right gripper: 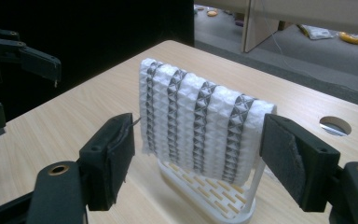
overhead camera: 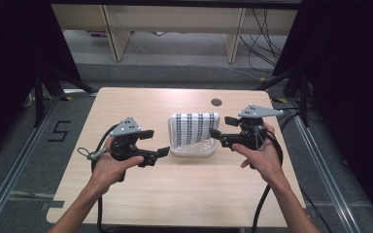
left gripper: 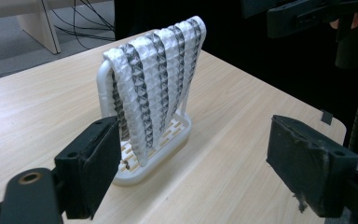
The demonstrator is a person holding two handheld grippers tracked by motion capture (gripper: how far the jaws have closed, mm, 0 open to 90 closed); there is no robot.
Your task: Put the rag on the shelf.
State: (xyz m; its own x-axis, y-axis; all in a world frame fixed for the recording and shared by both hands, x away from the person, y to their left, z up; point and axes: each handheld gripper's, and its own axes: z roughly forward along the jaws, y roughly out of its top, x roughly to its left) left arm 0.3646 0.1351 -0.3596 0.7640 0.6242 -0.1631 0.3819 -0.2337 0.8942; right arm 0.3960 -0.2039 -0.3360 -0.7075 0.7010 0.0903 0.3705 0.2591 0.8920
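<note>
A white cloth with grey patterned stripes hangs over a small white plastic rack at the middle of the wooden table. My left gripper sits just left of the rack, open, with nothing between its jaws. Seen from the left gripper view, the cloth and rack base stand ahead of the wide-apart pads. My right gripper is close to the rack's right side and also open. In the right gripper view the cloth hangs just beyond the spread pads, untouched.
A round cable hole lies in the table behind the rack. Desk legs and loose cables are on the floor beyond the far edge. Dark curtains flank both sides. Bare tabletop stretches in front of the rack.
</note>
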